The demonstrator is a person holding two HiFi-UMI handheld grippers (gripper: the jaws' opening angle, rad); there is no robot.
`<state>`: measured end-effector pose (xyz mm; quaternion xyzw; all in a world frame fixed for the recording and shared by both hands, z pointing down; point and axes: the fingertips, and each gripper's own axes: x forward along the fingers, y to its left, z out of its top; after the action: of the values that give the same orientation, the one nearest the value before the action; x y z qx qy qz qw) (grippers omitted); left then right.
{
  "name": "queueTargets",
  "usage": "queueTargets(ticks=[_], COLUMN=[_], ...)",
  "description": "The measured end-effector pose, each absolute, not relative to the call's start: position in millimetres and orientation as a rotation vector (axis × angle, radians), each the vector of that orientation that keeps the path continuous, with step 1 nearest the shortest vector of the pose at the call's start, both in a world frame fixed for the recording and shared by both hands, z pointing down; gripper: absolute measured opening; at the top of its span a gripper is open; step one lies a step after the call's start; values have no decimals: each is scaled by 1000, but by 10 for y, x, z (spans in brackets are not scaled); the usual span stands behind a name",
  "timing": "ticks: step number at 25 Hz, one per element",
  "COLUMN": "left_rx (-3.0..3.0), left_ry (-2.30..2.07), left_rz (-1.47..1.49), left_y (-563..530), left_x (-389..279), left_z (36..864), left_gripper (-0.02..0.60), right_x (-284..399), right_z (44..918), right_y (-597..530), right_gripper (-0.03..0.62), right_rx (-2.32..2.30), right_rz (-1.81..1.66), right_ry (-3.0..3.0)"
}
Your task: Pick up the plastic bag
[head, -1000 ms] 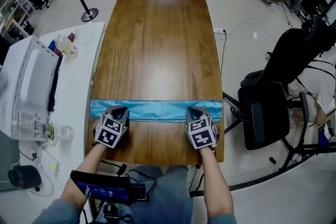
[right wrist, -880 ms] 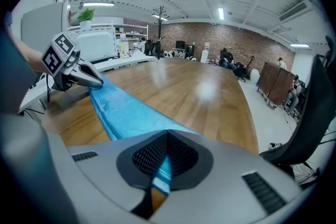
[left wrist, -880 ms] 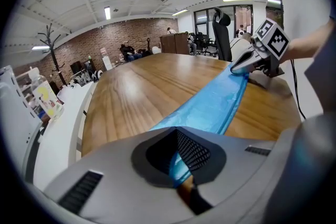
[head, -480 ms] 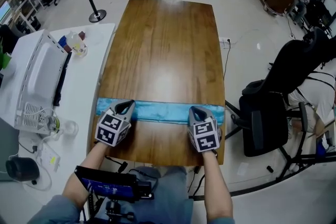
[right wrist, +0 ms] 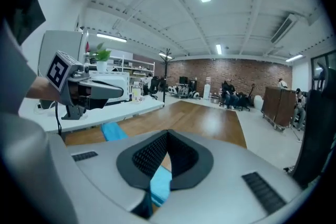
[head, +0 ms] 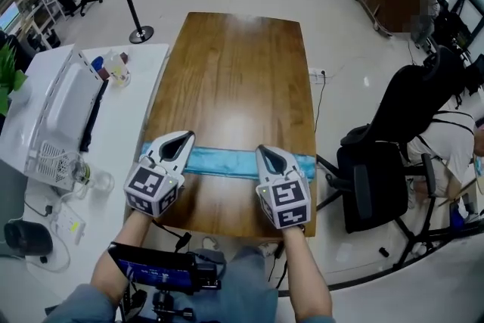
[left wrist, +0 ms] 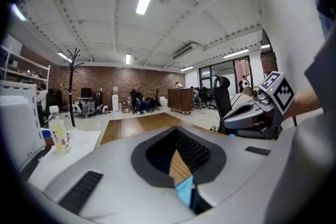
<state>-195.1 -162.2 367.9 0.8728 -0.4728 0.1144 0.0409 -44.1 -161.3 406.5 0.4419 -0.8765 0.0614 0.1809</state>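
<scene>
1. Left of the wooden table (head: 234,72) stood a white side table (head: 140,87) bearing a white machine (head: 60,110) and a clear bottle (head: 117,70).
2. A stanchion post (head: 134,11) on a round base stood on the floor off the wooden table's far left corner. A black office chair (head: 378,170) sat just off its right edge, and a dark screen (head: 155,270) showed below its near edge.
3. We saw the wooden table as long and glossy, warm brown with a straight grain and rounded corners, a pale sheen of light down its middle.
4. The plastic bag (head: 223,161) was thin and light blue, gathered into one long narrow strip. It ran across the wooden table's width close to the near edge and reached the right edge.
5. Smooth grey shells covered two stretches of that strip from above. We could not tell from the head view whether it hung clear of the tabletop.
6. The left gripper (head: 181,138) was clenched on the bag towards the wooden table's left edge. A blue sliver showed pinched between its ribbed black pads (left wrist: 193,150).
7. The right gripper (head: 266,153) was likewise clamped on the bag right of the wooden table's centre, with blue film caught between its closed jaws.
</scene>
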Motion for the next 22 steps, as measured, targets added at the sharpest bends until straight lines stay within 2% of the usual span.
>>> queueTargets(ticks=[10, 22], left_rx=[2803, 2911], left_ry=[-1495, -1458], left_rz=[31, -90], left_y=[-1212, -889], left_x=[-2003, -1786], left_z=[2883, 2515], left_gripper=[11, 11], right_x=[-1063, -1226], right_z=[3044, 2434], right_y=[-1224, -759], right_gripper=[5, 5], right_rx=[1186, 1206], right_rz=[-23, -185], right_ry=[-2754, -2984])
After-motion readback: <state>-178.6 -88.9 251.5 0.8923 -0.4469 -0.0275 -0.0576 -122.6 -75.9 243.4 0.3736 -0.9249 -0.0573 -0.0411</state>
